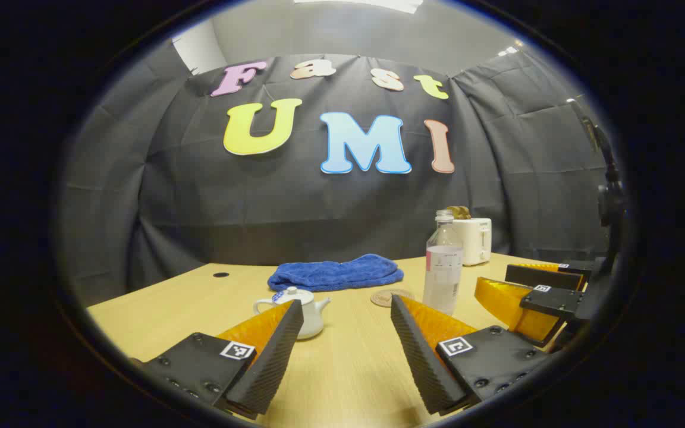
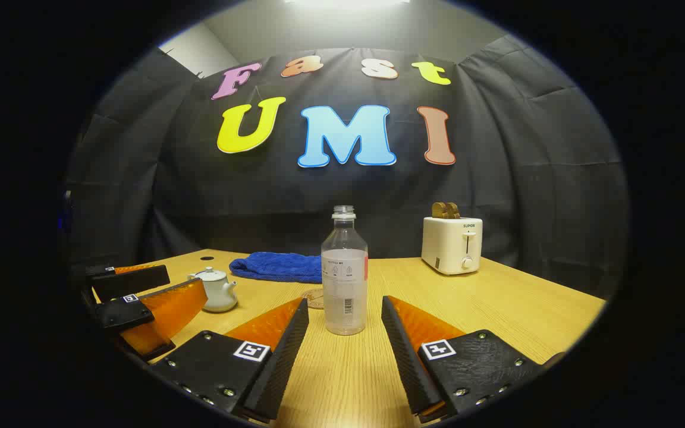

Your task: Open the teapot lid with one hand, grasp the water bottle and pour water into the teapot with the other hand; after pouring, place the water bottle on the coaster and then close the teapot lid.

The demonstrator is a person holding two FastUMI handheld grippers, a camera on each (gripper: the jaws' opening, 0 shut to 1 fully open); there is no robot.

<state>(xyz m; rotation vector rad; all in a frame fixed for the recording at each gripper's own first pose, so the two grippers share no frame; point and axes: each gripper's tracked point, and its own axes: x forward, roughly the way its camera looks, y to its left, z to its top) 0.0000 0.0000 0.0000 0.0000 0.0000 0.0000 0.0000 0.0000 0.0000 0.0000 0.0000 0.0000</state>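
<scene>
A small white teapot (image 1: pixel 305 312) with its lid on stands on the wooden table, partly behind the left finger of my left gripper (image 1: pixel 347 312), which is open and short of it. A clear uncapped water bottle (image 2: pixel 345 273) stands upright just ahead of my open right gripper (image 2: pixel 345 309), its base near the fingertips without touching them. A round cork coaster (image 1: pixel 390 296) lies between teapot and bottle; in the right gripper view the coaster (image 2: pixel 313 298) peeks out left of the bottle. The teapot (image 2: pixel 216 291) and the left gripper (image 2: pixel 158 294) appear at left there. The bottle (image 1: pixel 443 270) and the right gripper (image 1: pixel 536 291) sit to the right in the left gripper view.
A blue towel (image 1: pixel 335 273) lies folded at the back of the table (image 2: pixel 497 309). A white toaster (image 2: pixel 452 244) with toast in it stands at the back right. A small dark hole (image 1: pixel 221 274) marks the table's far left.
</scene>
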